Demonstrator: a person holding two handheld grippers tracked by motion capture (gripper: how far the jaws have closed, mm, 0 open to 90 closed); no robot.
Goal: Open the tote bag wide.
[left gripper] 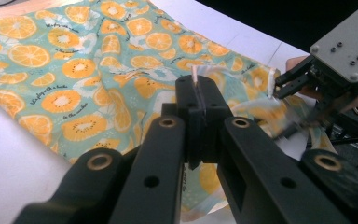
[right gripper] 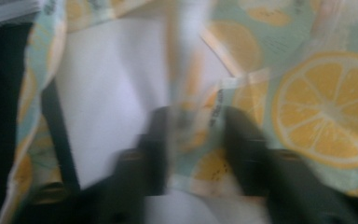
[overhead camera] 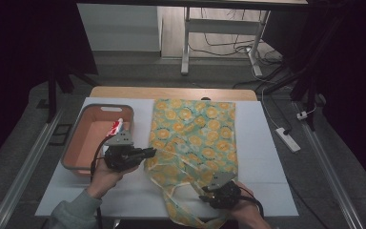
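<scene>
The orange-print cloth bag (overhead camera: 195, 138) lies flat on the white surface (overhead camera: 262, 157), its closed far end toward the back and its open, handled end toward the person, where the fabric is bunched and part of it hangs off the near edge. The left gripper (overhead camera: 148, 152) has its jaws together, clamped on a thin fold of the bag's left edge; in the left gripper view a sliver of pale hem (left gripper: 195, 74) sticks up from between the closed jaws. The right gripper (overhead camera: 205, 196) sits at the near end among the loose strap loops; in the right gripper view its jaws stand apart with a strip of the printed fabric (right gripper: 193, 126) between them, not yet pinched, though the picture is blurred and I cannot be sure of contact. Judging from this, the work is the opening or spreading of the bag's mouth, and it is at an early stage: one side is gripped, the other side is only being lined up, and the mouth itself is not yet pulled open. To the left of the bag, just beside it, stands a salmon-coloured bin (overhead camera: 95, 136) holding a small red-and-white packet (overhead camera: 116, 127), perhaps meant to go into the bag later.
</scene>
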